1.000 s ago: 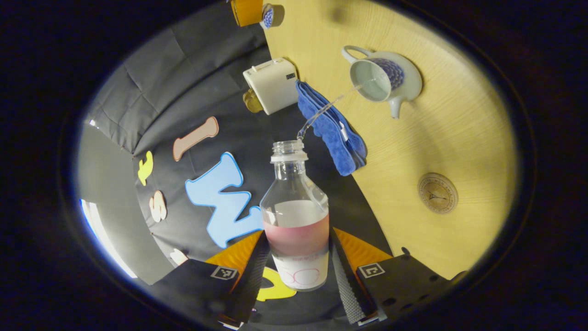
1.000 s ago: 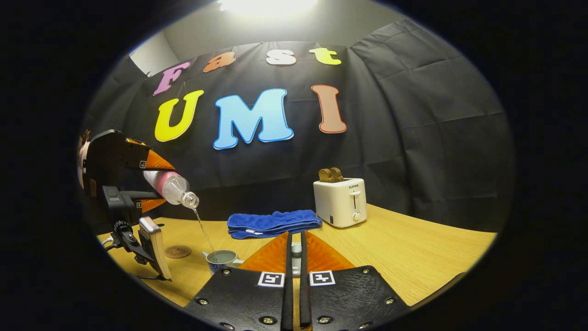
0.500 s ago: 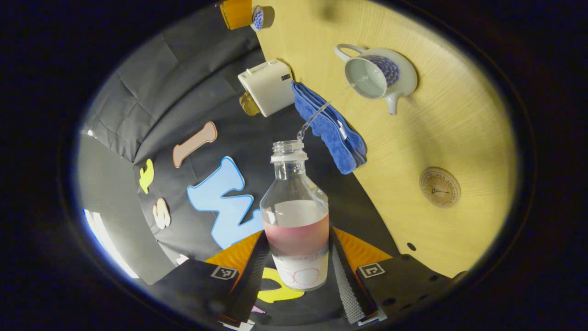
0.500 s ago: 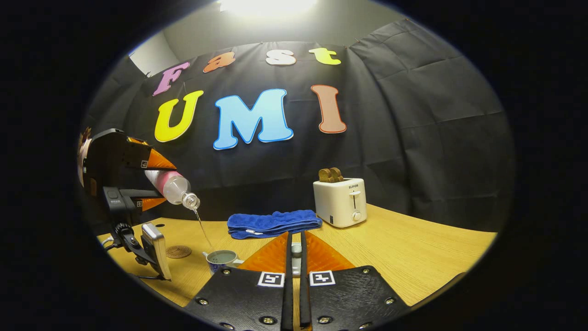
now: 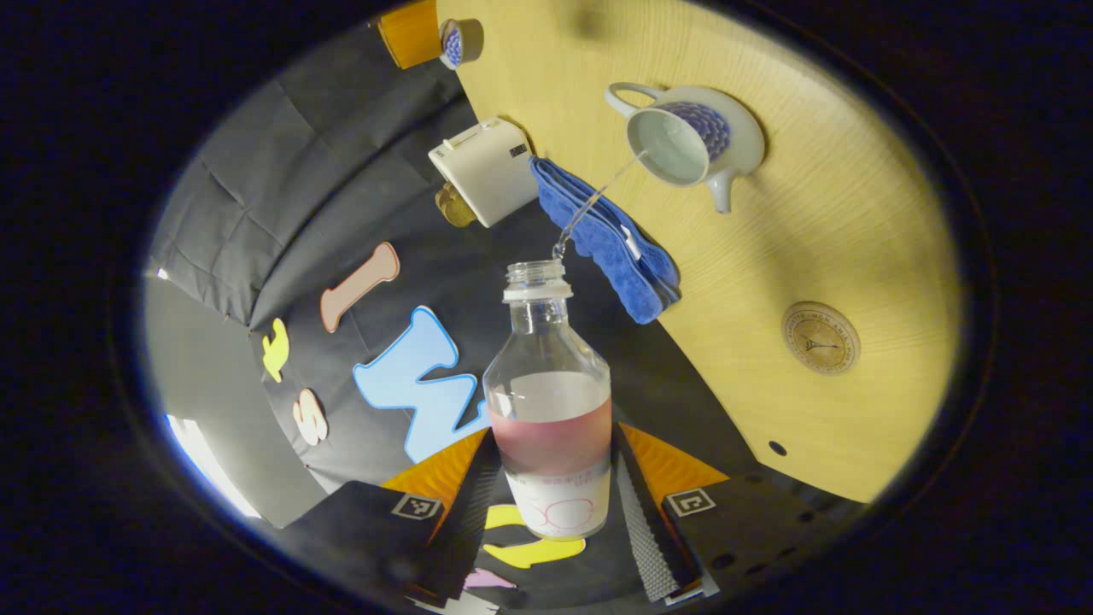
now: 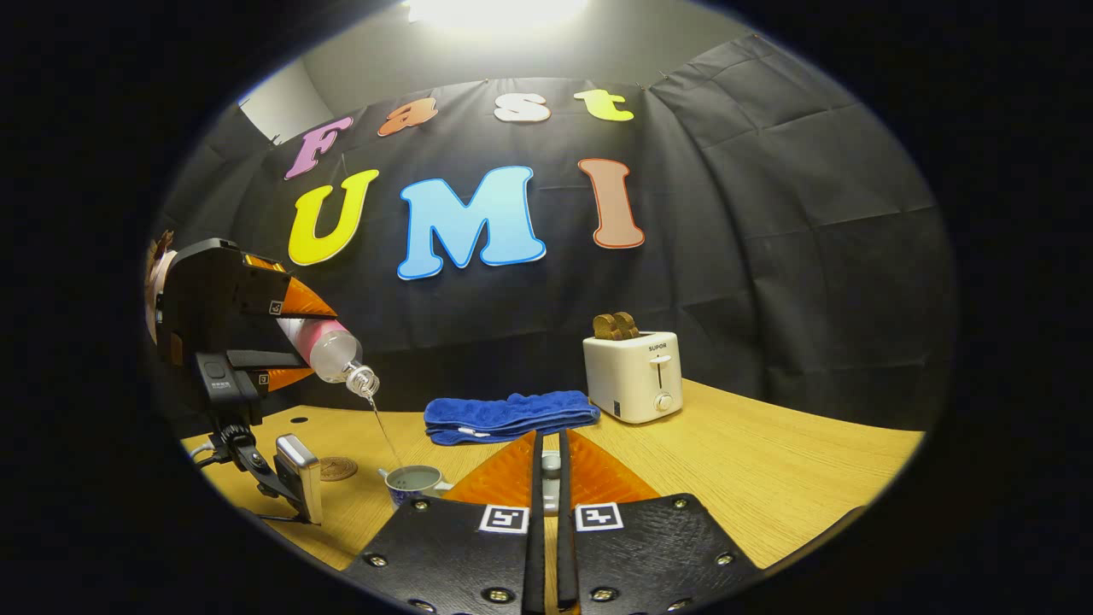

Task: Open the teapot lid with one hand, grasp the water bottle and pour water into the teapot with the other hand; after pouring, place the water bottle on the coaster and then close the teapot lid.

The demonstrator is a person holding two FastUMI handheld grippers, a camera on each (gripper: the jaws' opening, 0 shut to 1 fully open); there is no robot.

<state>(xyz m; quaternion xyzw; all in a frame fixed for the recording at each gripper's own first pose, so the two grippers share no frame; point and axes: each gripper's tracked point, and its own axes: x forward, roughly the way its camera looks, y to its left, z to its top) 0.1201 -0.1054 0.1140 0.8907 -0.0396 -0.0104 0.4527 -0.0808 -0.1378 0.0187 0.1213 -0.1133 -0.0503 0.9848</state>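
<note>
In the right gripper view, going from the left, the left gripper [image 6: 290,337] is seen raised over the table [image 6: 768,478], its fingers pressed on the bottle [image 6: 329,348], which is tipped mouth-down. A thin stream falls from it into the open teapot [image 6: 412,481]. The coaster [image 6: 337,467] lies just left of the teapot, bare. Further right, the right gripper [image 6: 549,465] is closed narrow on a small pale thing, taken to be the lid [image 6: 551,464], held off the pot.

Pouring is judged to be the step in hand. In the left gripper view much water is seen left in the bottle [image 5: 551,401]. Next, the bottle is to be righted without dripping, then stood on the coaster [image 5: 820,337], well apart from the teapot [image 5: 687,141].
</note>
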